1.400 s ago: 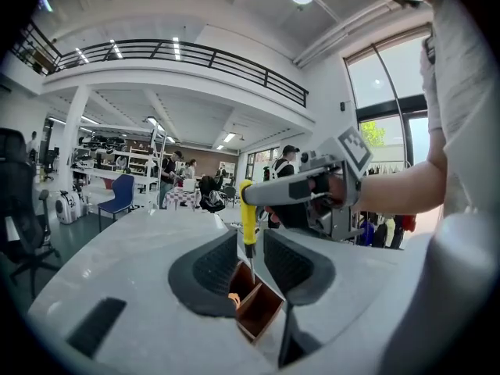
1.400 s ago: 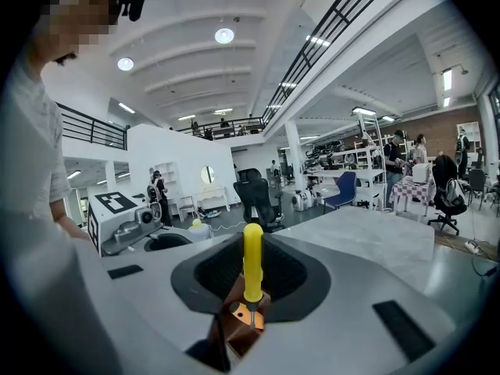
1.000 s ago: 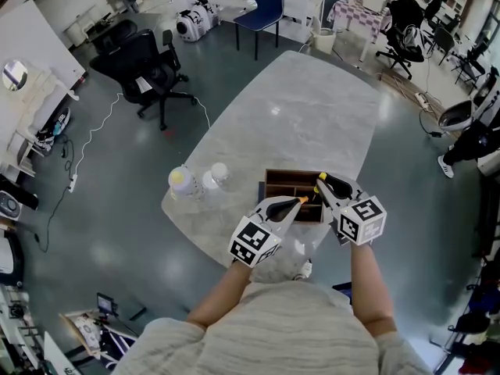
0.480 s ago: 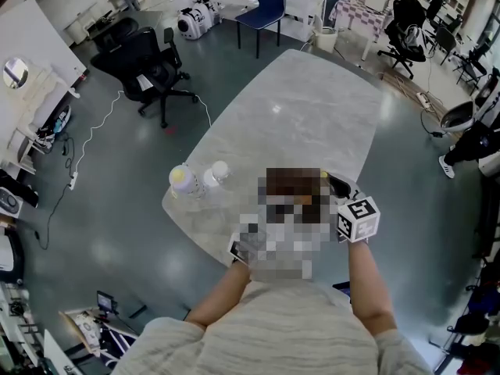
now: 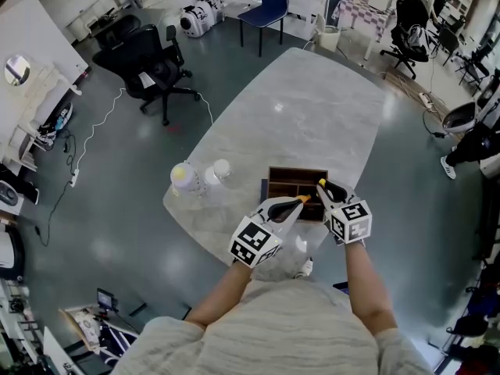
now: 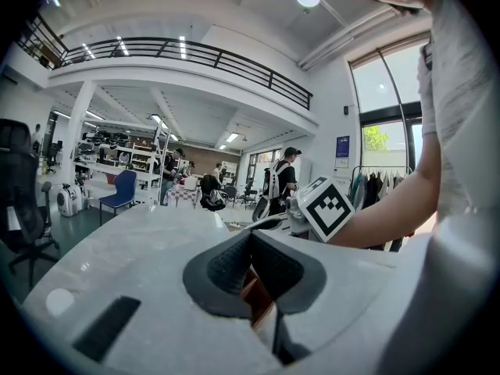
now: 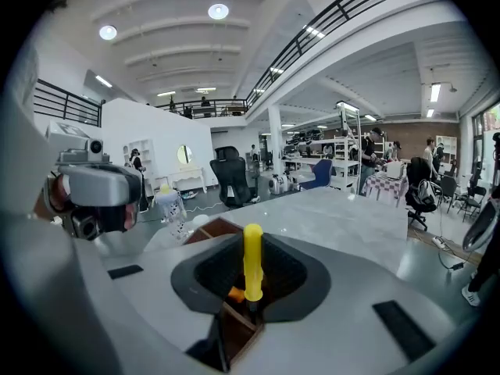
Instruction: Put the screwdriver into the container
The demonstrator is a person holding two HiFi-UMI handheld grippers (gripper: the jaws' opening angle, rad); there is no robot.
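A yellow-handled screwdriver [image 7: 251, 260] stands upright between the jaws of my right gripper [image 7: 251, 281], which is shut on it. In the head view that gripper [image 5: 323, 187] hangs over the right side of the brown wooden container [image 5: 293, 175], a divided box near the table's front edge. Its compartments [image 7: 234, 328] show just beneath the screwdriver. A small orange bit sits beside the screwdriver's lower end. My left gripper [image 5: 299, 201] is level at the container's front rim, and its jaws [image 6: 251, 242] are shut with nothing seen between them.
Two pale bottles [image 5: 182, 178] [image 5: 218, 172] stand at the table's left edge, left of the container. The grey marble table [image 5: 312, 108] stretches away beyond the box. A black office chair [image 5: 148, 69] and a blue chair [image 5: 266, 2] stand on the floor.
My right gripper has sunk with the screwdriver, closer to the container. The left gripper has kept still.
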